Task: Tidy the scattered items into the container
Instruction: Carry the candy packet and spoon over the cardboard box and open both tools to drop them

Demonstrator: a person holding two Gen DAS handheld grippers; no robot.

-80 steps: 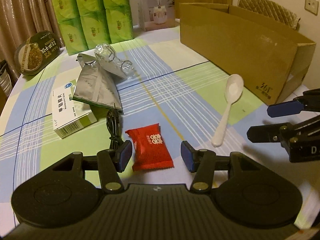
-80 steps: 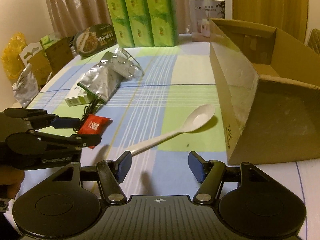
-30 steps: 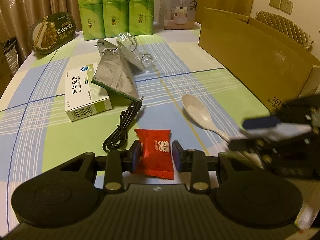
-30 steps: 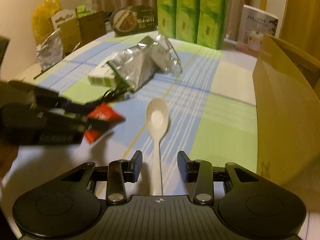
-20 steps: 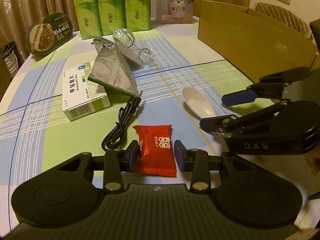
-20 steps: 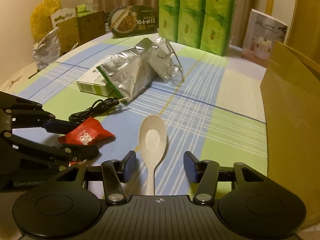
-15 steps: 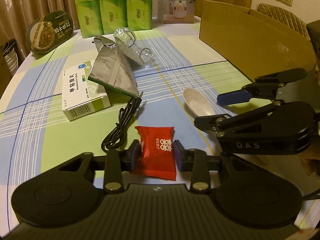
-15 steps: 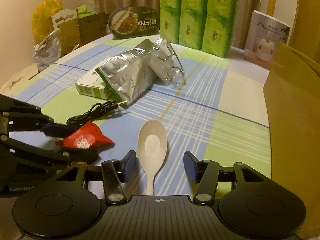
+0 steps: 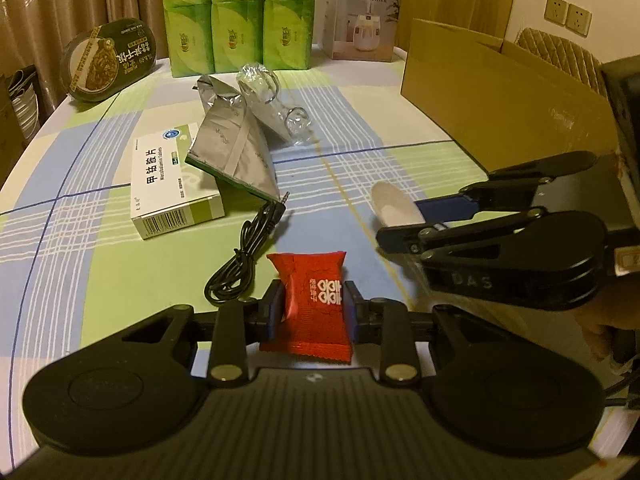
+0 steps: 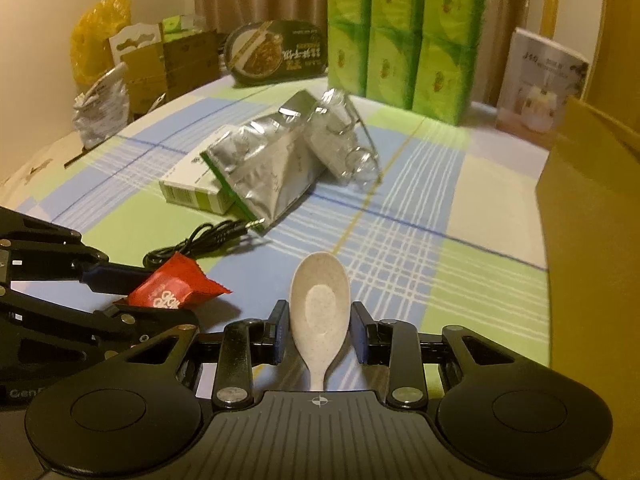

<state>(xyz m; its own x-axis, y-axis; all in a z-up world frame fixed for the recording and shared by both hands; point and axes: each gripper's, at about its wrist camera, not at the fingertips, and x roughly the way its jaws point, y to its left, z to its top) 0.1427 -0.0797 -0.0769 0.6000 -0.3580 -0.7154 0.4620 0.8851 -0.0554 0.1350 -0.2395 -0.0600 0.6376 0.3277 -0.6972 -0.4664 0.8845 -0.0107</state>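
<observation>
Lengthwise, spoon (image 10: 319, 312) bowl pointing forward

On the worktop (image 9: 100, 280), the candy packet (image 9: 310, 304) is sitting nearest, between the left gripper (image 9: 312, 312) fingers. The cable (image 9: 248, 252) is lying just behind and to its left, its plug reaching the foil pouch (image 9: 234, 156). That pouch is leaning over the medicine box (image 9: 168, 188) to its left. The clear wrapper (image 9: 272, 104) is lying behind the pouch. The spoon (image 10: 320, 308) is sitting to the right of the packet, between the right gripper (image 10: 320, 336) fingers. The cardboard box (image 9: 500, 96) is standing at the far right, with tissue packs (image 9: 236, 16) lined up along the back edge.
</observation>
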